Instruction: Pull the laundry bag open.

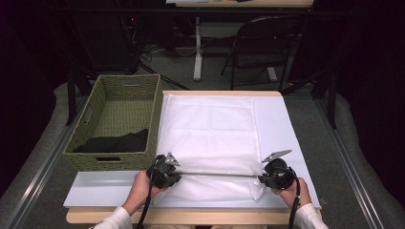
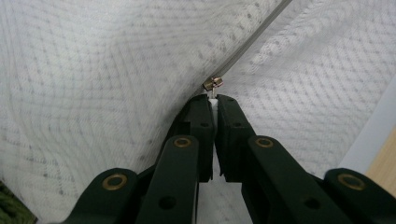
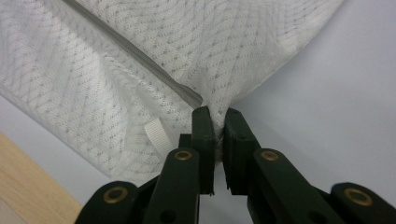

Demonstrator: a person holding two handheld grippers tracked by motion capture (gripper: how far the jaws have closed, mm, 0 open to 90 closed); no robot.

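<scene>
Hands are working a mesh bag [image 1: 210,129]: left gripper [image 2: 214,99] clenching the zipper pull [image 2: 212,84], right gripper [image 3: 217,112] pinching the corner; keeping it taut should help.

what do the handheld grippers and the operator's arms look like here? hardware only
Both the left gripper and the right gripper are black, each topped by a grey three-cornered plate, with a black cable trailing back along the forearm. Jaws are flat black linkage bars with brass-coloured pivot pins. The person wears white long sleeves.

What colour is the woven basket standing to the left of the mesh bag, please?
The basket is olive green, seen best in the high view.
</scene>
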